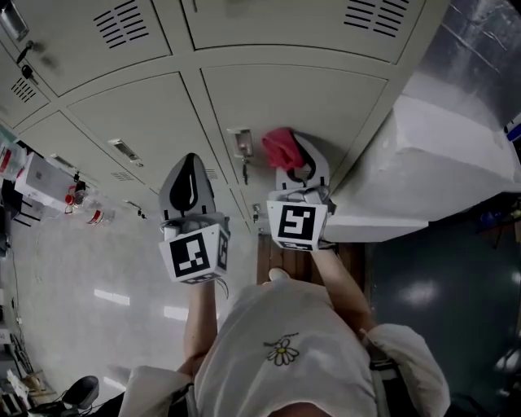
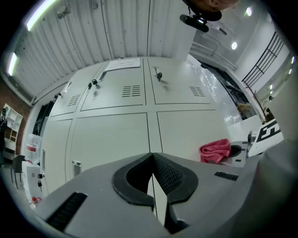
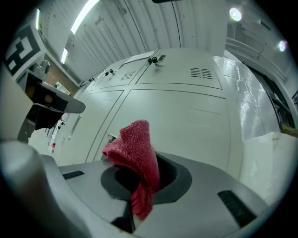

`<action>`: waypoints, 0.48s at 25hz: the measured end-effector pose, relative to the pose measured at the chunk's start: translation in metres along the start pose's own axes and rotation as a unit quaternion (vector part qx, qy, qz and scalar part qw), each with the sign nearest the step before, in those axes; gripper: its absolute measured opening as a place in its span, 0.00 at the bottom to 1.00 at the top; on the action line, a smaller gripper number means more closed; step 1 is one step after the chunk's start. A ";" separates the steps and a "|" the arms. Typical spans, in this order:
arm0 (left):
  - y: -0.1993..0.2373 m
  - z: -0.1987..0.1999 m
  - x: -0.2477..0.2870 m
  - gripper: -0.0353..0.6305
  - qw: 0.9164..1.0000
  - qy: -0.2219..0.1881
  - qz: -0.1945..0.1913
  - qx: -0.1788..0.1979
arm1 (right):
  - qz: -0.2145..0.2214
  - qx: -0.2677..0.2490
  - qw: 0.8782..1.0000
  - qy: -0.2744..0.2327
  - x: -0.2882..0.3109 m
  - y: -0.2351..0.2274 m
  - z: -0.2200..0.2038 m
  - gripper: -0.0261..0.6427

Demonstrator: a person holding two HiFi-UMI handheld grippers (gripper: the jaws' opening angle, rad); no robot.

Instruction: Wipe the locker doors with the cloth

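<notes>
My head view is dim and greyish. The locker doors [image 1: 293, 106] ahead of both jaws are evenly lit, with soft shadows under their handles. The floor [image 1: 81, 261] to the left of the left jaws throws back pale streaks of glare. Both gripper views are brighter, lit by tube lights [image 2: 44, 11] and round lamps [image 2: 234, 45] high above the jaws. They bulge fisheye-style, with black corners. The jaws, close to the lens, look soft. The cloth [image 3: 135, 158] between the right jaws is sharp enough to show its weave.
</notes>
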State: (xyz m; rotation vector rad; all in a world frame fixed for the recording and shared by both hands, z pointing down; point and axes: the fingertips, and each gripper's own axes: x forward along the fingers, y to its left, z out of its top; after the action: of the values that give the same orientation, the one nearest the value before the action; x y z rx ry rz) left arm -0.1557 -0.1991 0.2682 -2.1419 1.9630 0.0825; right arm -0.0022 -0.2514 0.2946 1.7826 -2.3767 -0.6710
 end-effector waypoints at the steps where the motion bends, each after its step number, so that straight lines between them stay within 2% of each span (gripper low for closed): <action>1: -0.004 0.000 0.001 0.08 1.000 -0.001 -0.005 -0.001 | -0.011 -0.001 1.000 0.003 -0.003 -0.008 -0.003 0.08; 7: -0.017 0.000 0.007 0.08 1.000 -0.006 -0.023 -0.003 | -0.083 -0.002 0.996 0.036 -0.023 -0.058 -0.027 0.08; 12: -0.019 0.001 0.009 0.08 1.000 -0.007 -0.029 -0.002 | -0.145 0.011 0.987 0.066 -0.039 -0.099 -0.043 0.08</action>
State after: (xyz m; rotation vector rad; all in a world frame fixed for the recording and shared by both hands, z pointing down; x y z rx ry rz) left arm -0.1360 -0.2060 0.2676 -2.1936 1.8923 0.0927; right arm 0.1122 -0.2494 0.3006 2.1350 -2.0697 -0.5346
